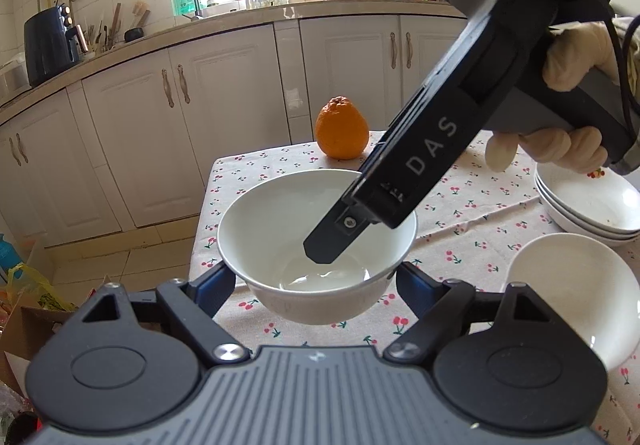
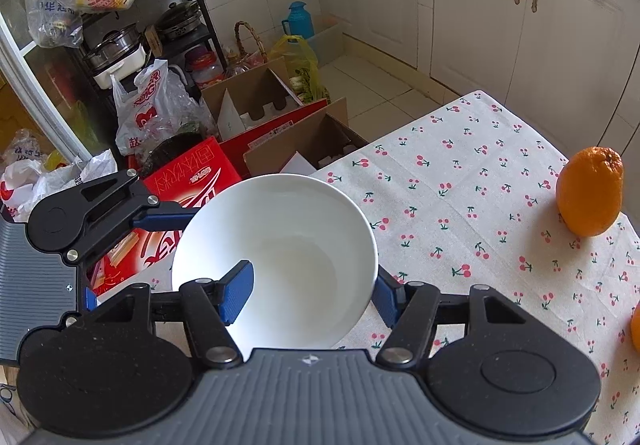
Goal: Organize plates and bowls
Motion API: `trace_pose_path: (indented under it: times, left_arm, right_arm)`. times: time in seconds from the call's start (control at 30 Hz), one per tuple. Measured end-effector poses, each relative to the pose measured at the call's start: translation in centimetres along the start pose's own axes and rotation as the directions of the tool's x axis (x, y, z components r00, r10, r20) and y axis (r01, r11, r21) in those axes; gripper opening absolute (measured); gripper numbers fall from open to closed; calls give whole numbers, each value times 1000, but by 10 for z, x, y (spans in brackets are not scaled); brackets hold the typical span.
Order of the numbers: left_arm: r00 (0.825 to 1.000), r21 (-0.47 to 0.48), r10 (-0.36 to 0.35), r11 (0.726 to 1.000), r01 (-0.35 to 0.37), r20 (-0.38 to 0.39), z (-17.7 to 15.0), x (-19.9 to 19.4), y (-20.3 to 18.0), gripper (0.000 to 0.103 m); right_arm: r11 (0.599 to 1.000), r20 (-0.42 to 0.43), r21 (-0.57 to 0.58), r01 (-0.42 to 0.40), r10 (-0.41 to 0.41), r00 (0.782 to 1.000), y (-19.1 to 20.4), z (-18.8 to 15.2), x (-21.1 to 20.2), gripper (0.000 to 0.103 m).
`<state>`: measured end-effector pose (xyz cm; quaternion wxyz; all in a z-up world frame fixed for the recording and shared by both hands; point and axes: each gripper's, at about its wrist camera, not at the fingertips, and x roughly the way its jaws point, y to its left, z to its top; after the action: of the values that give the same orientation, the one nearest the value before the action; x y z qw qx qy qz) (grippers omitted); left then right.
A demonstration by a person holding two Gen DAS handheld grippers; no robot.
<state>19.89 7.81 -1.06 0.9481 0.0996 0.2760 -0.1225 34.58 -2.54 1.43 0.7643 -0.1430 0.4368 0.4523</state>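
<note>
Over the near edge of the tabletop (image 1: 472, 205), in the left wrist view, a white bowl (image 1: 272, 213) sat between the two blue-padded fingers of the left gripper (image 1: 316, 281), whose jaws stood fairly wide and pressed against the bowl's outer wall on either side, so the bowl was clamped across its body and hung clear of the cherry-print cloth. A black finger of the right gripper (image 1: 332, 241) reached down into that same bowl from the upper right, its tip close to the bowl's floor, while a gloved hand (image 1: 568, 57) gripped the tool's handle. Behind the bowl an orange (image 1: 341, 128) stood upright on the cloth. At the right edge a stack of shallow white plates (image 1: 592, 205) rested on the tabletop, and just in front of it sat a second white bowl (image 1: 568, 297), apart from the stack. White cabinets (image 1: 224, 93) ran along the far wall under a cluttered counter. From the right wrist view, the same bowl (image 2: 280, 245) filled the middle, tilted toward the camera, with the right gripper (image 2: 316, 293) narrowed onto its near rim: one blue pad (image 2: 236, 293) lay inside the bowl and the other outside the wall, pinching it. The left gripper (image 2: 132, 217) came in from the left, a blue finger touching the bowl's outer side. The orange (image 2: 590, 191) stood well apart at the right, and cardboard boxes (image 2: 256, 105) and plastic bags crowded the floor beyond the tabletop's edge.
</note>
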Motion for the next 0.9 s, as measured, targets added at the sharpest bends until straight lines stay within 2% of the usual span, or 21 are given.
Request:
trace_pose_path:
  times: [0.5,0.9]
  left_arm:
    - [999,26,-49,998,49,17,-3,-60,-33,87]
    - [993,71,-115,991,112,34,4,-75,-60,87]
  right_arm:
    - [1000,50,15,-2,1,999,40,-49,-57,69]
    - [998,96,46,36,-40,995,45,-84,-98,69]
